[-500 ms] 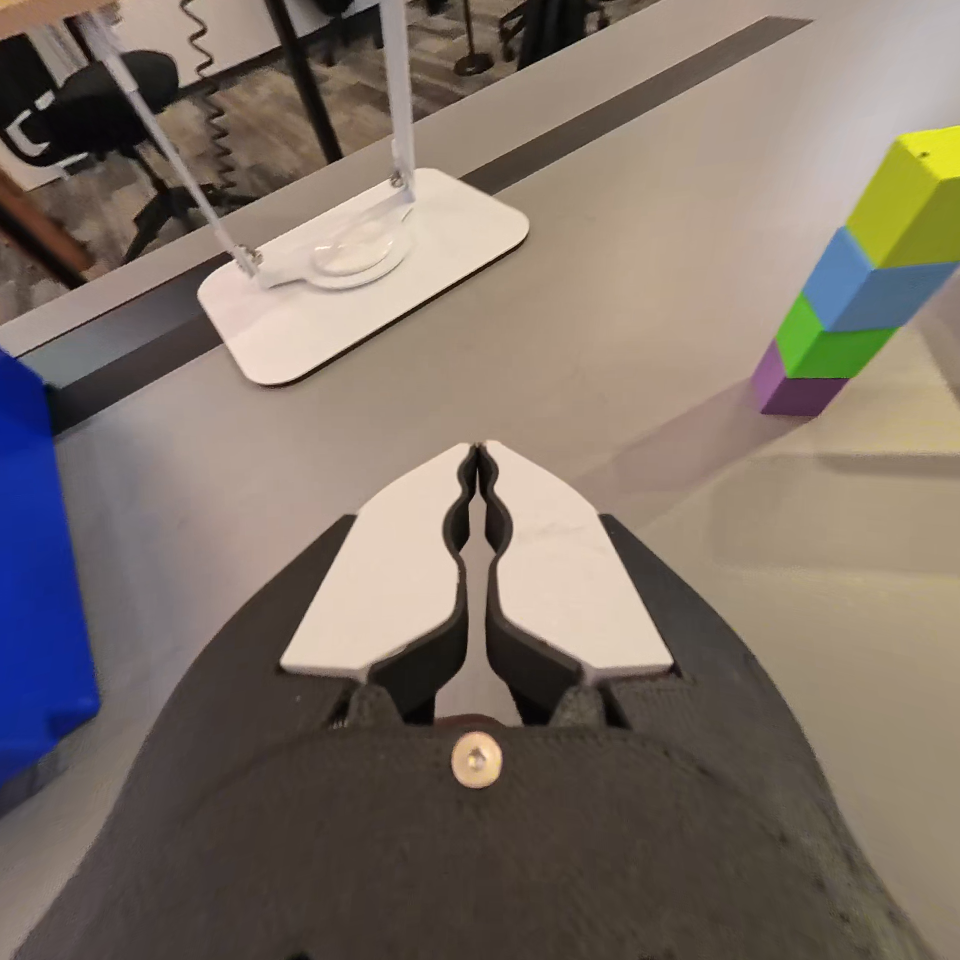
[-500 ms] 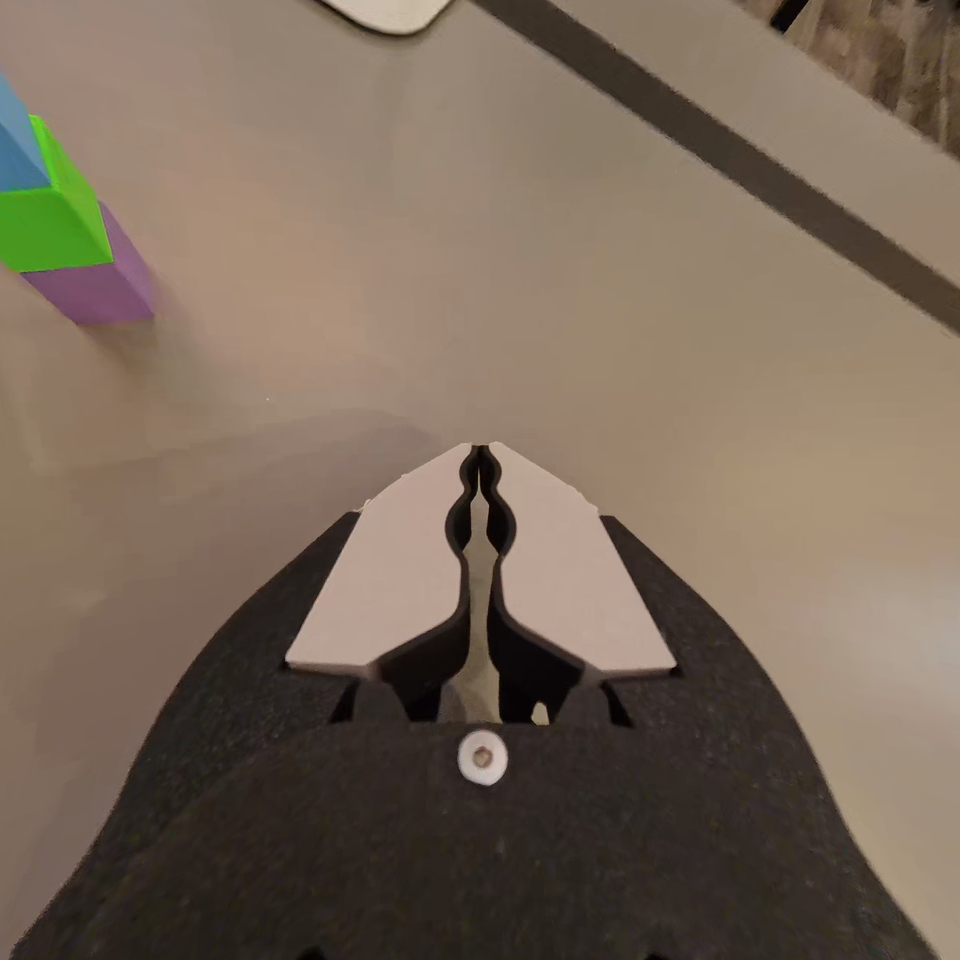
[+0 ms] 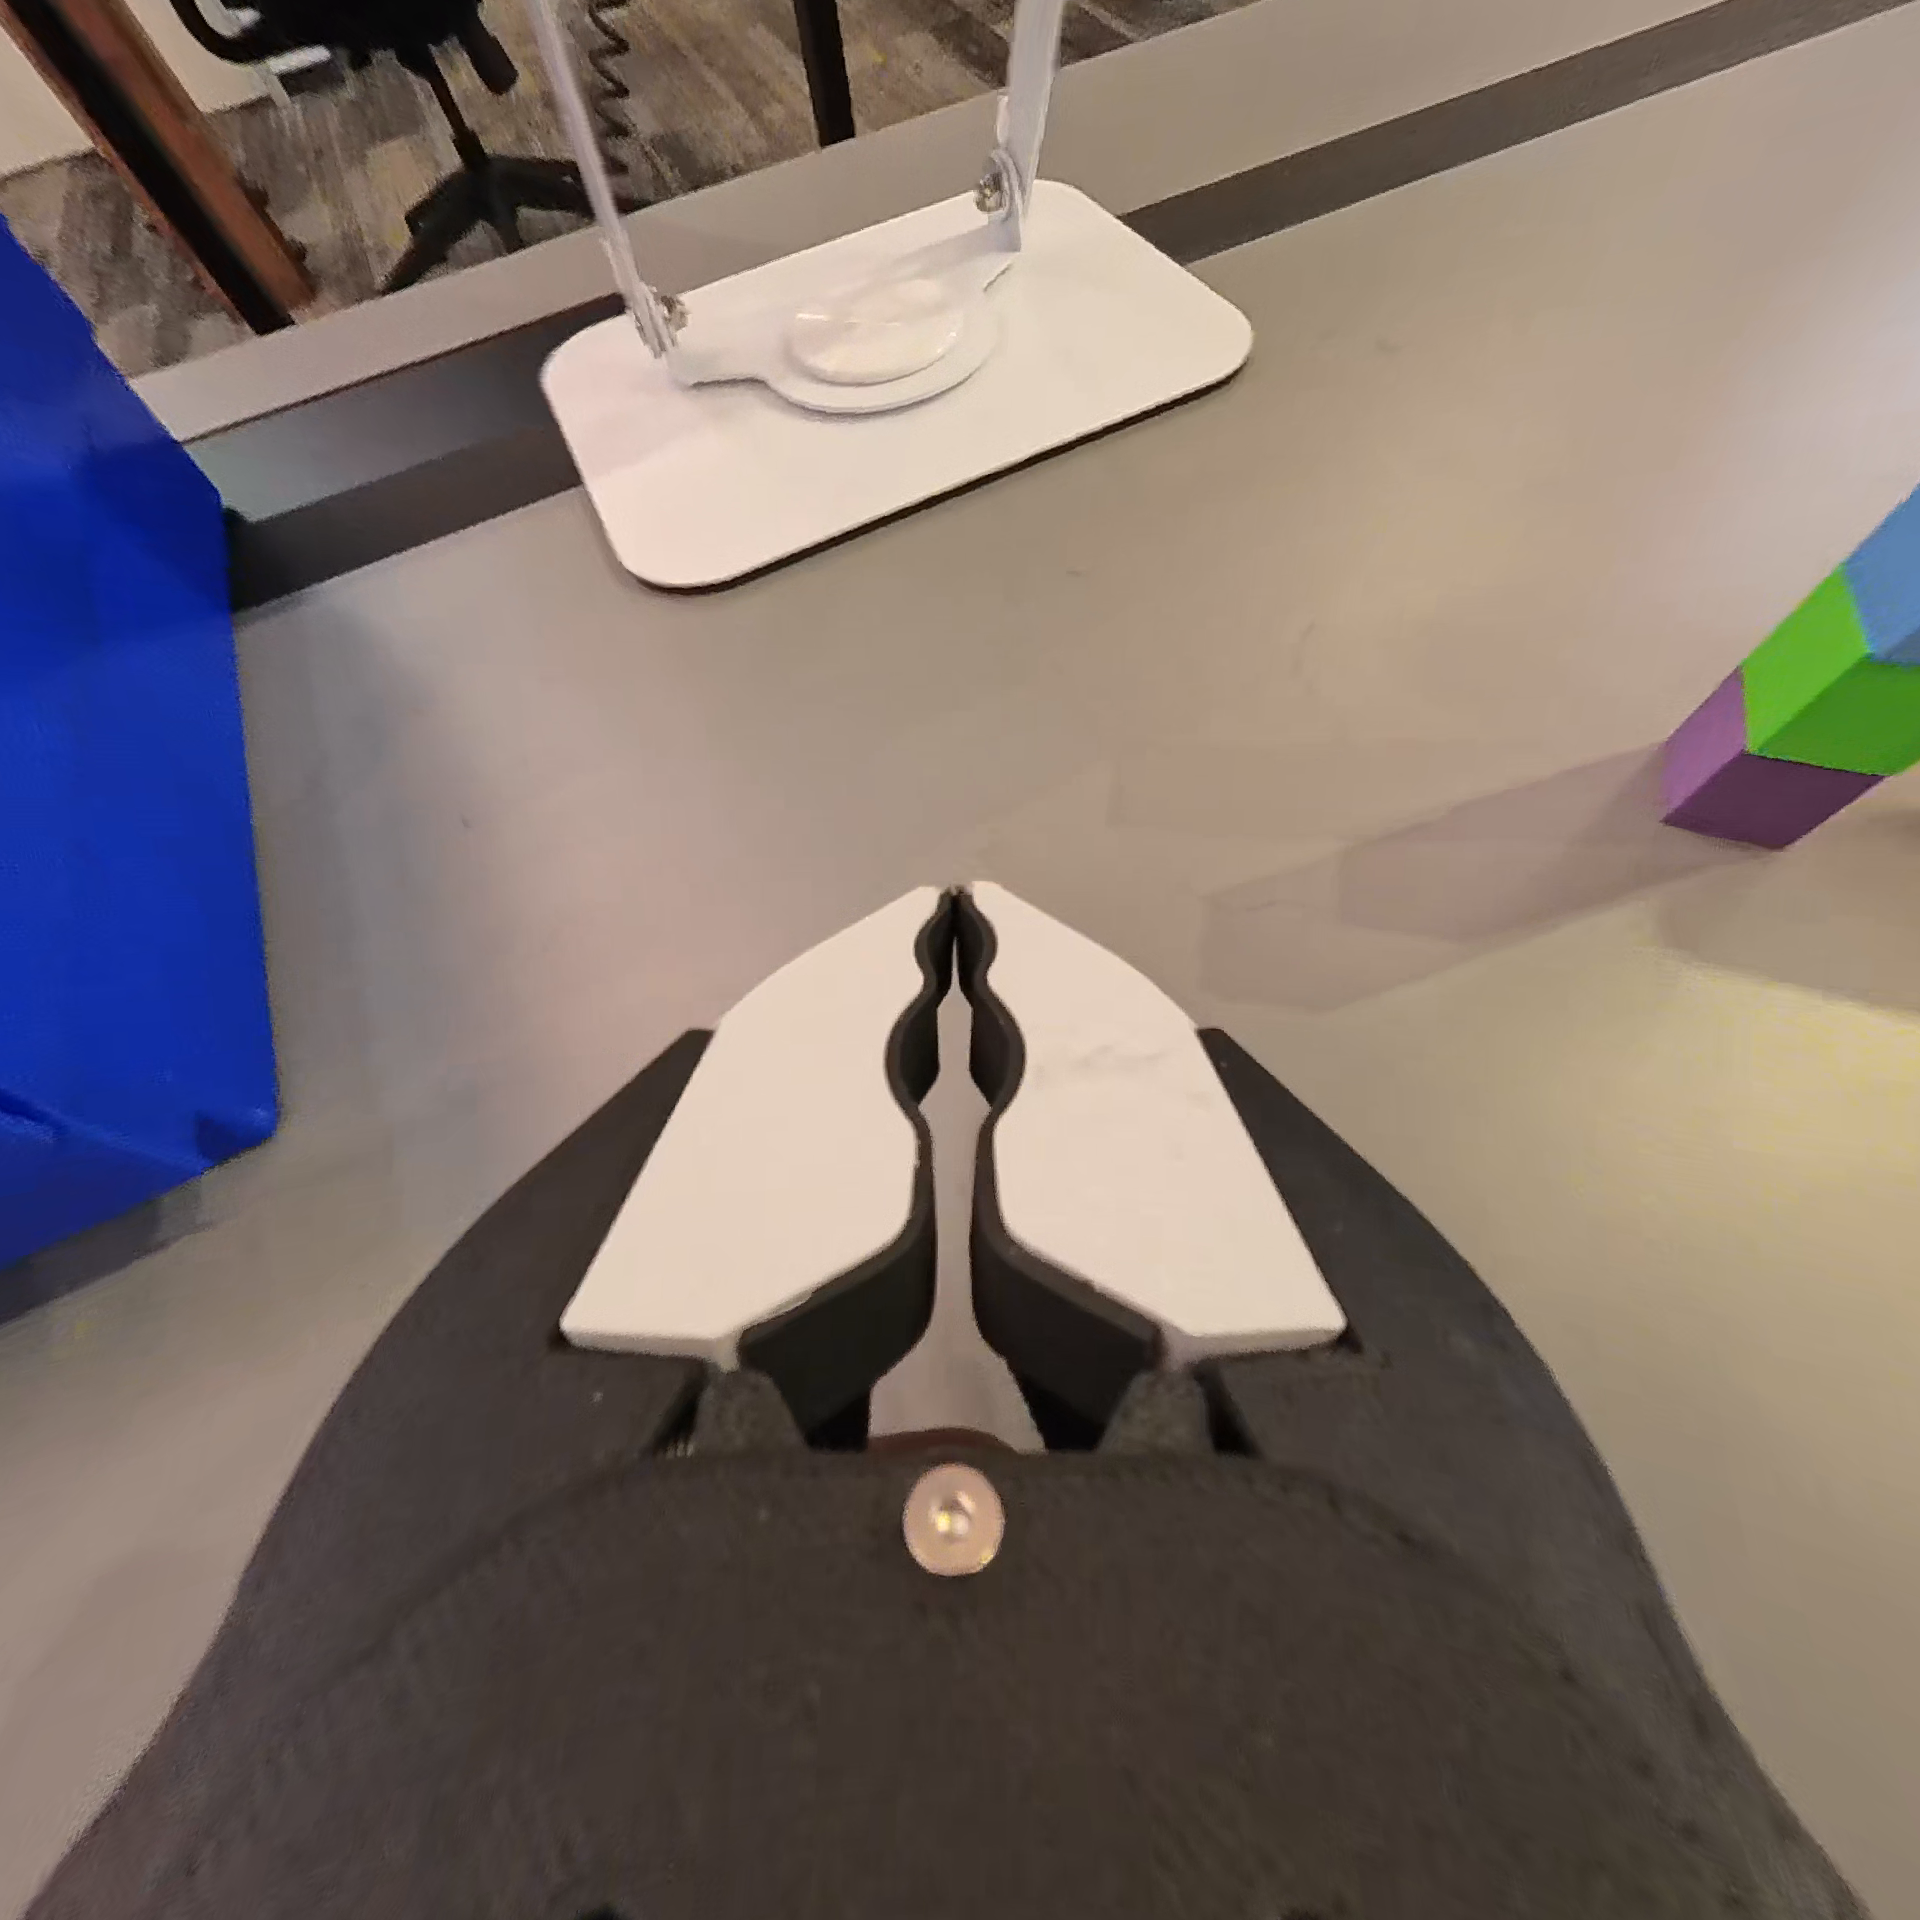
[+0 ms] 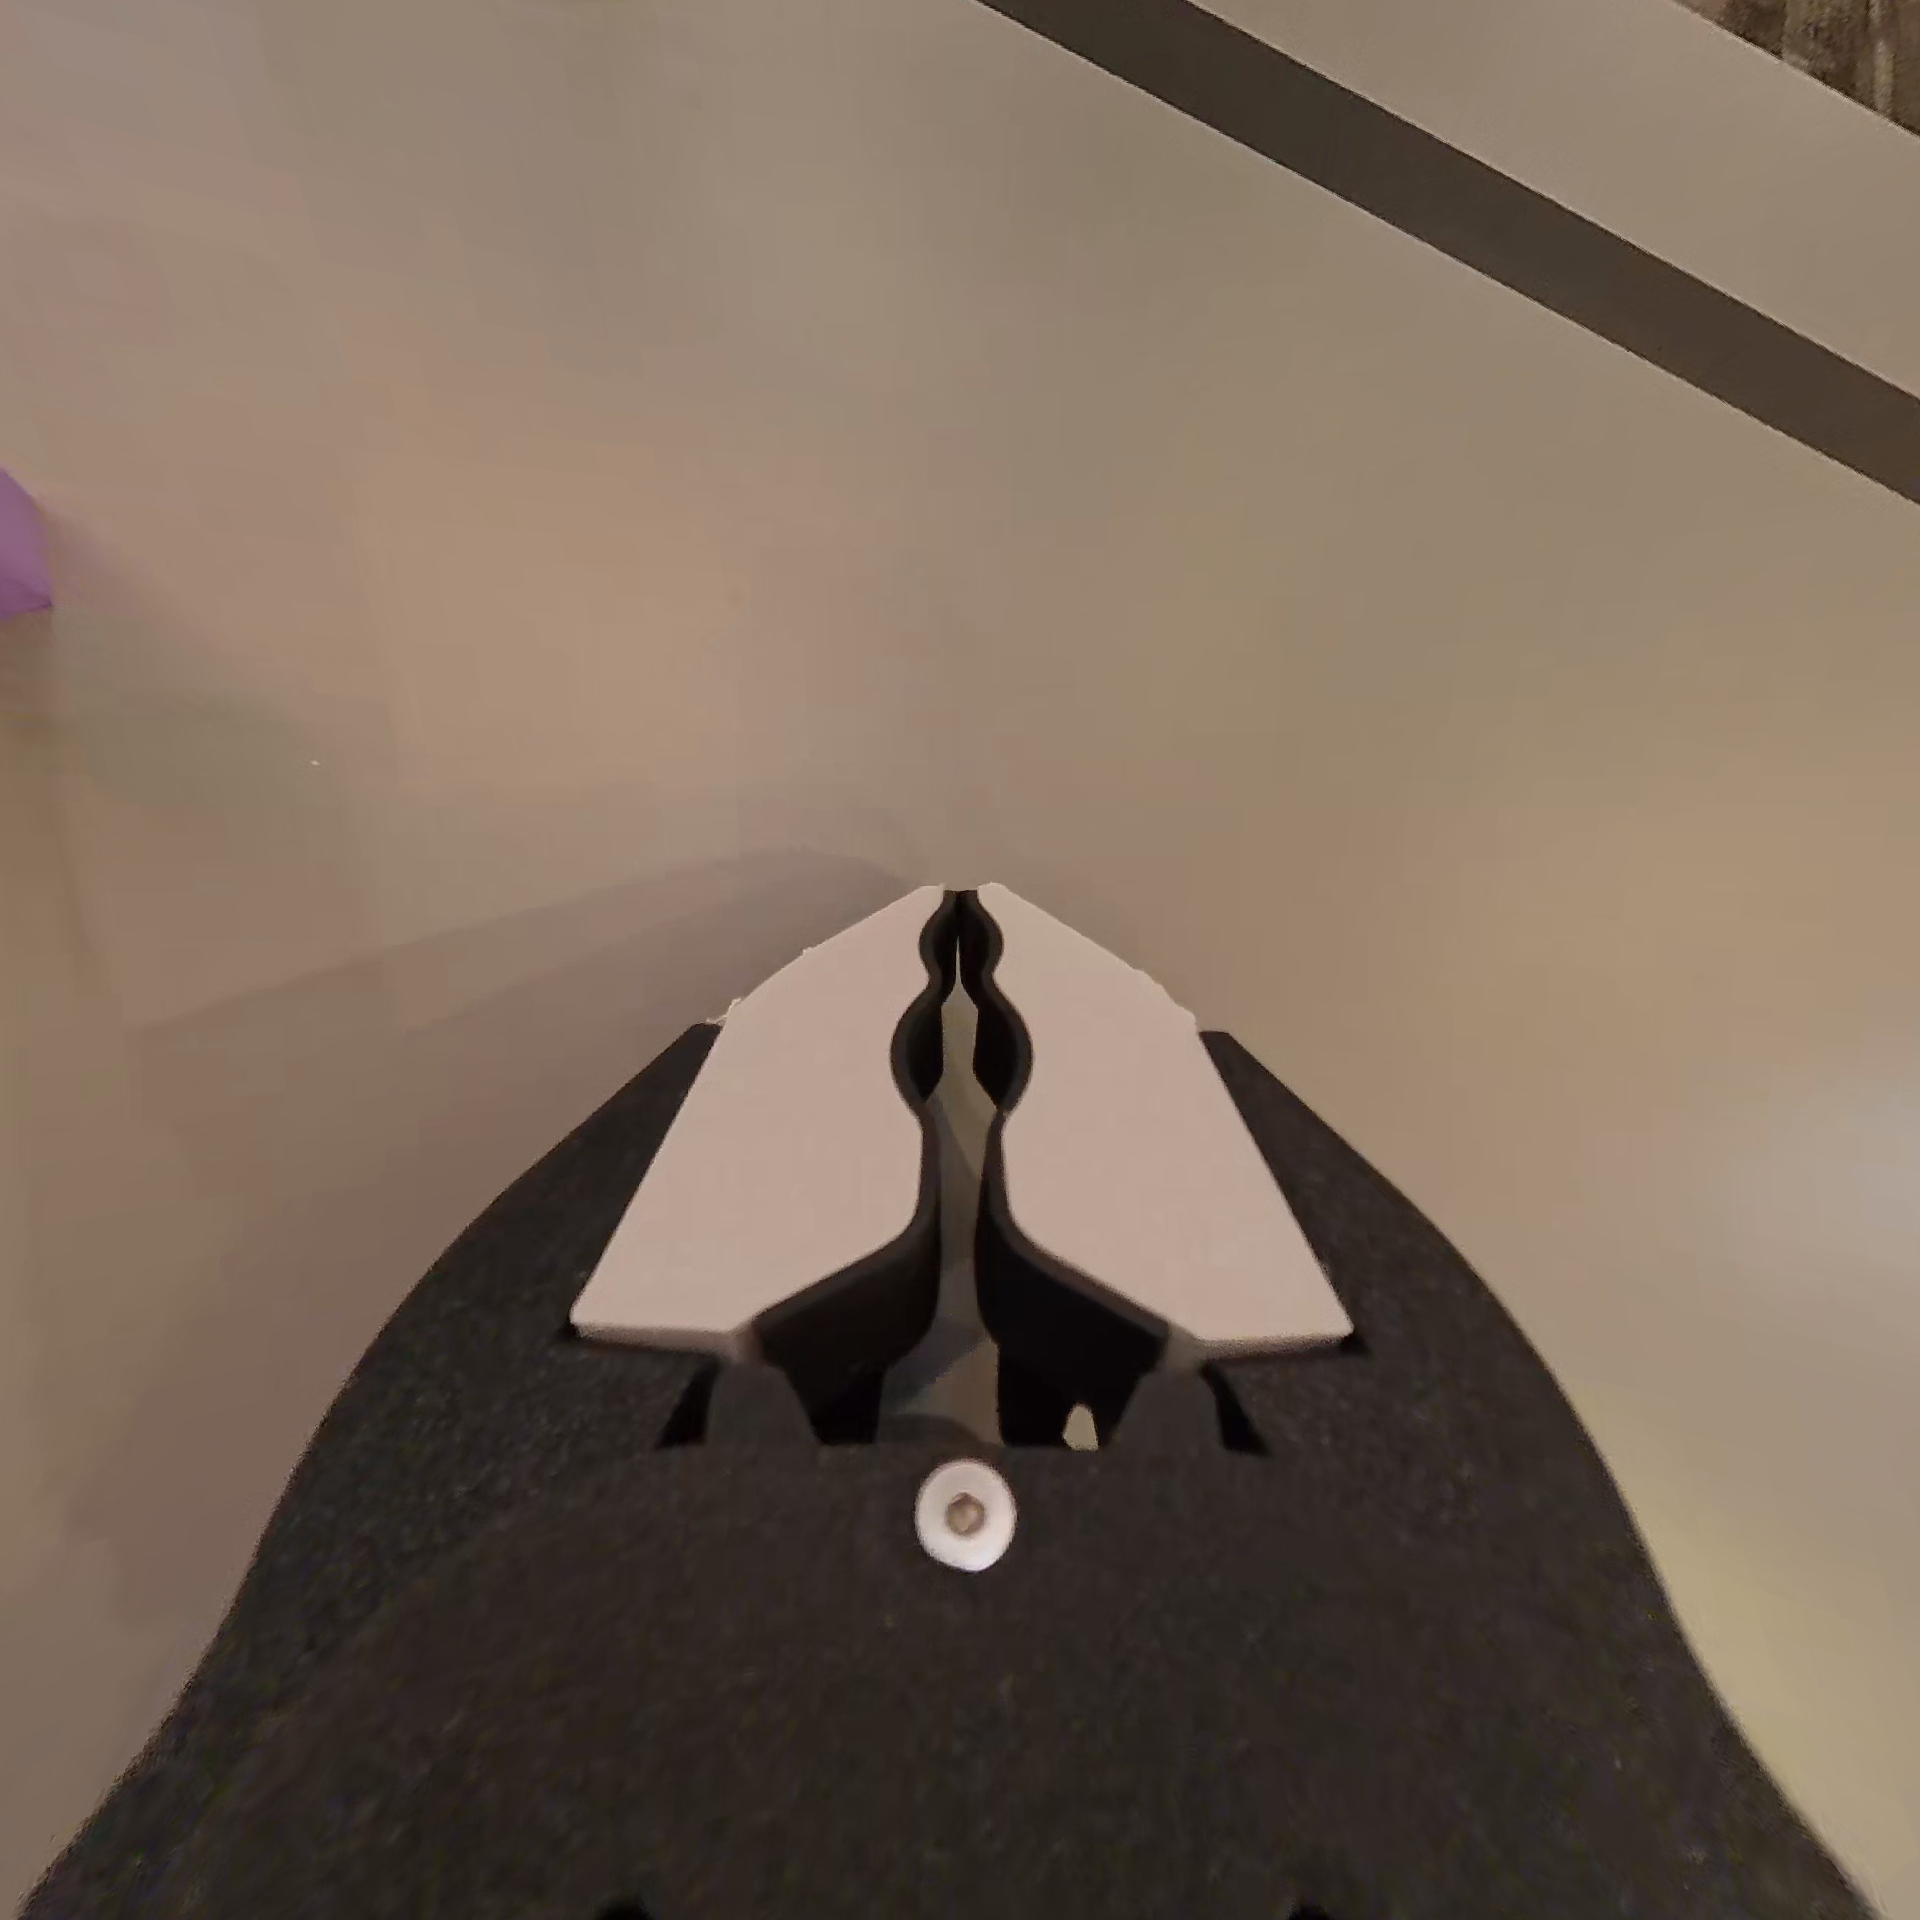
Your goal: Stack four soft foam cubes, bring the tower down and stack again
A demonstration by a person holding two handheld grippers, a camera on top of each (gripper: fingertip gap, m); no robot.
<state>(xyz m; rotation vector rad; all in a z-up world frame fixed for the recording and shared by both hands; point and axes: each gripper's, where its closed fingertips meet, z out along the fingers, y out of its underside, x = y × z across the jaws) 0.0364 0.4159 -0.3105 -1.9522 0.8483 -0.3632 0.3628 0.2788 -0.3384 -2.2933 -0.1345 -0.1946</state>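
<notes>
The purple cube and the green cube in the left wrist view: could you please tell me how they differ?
The purple cube sits on the table at the bottom of the stack; the green cube rests on top of it. The purple one carries the green; the green carries a blue cube. Both are matte, block-shaped, and untouched by either gripper.
</notes>
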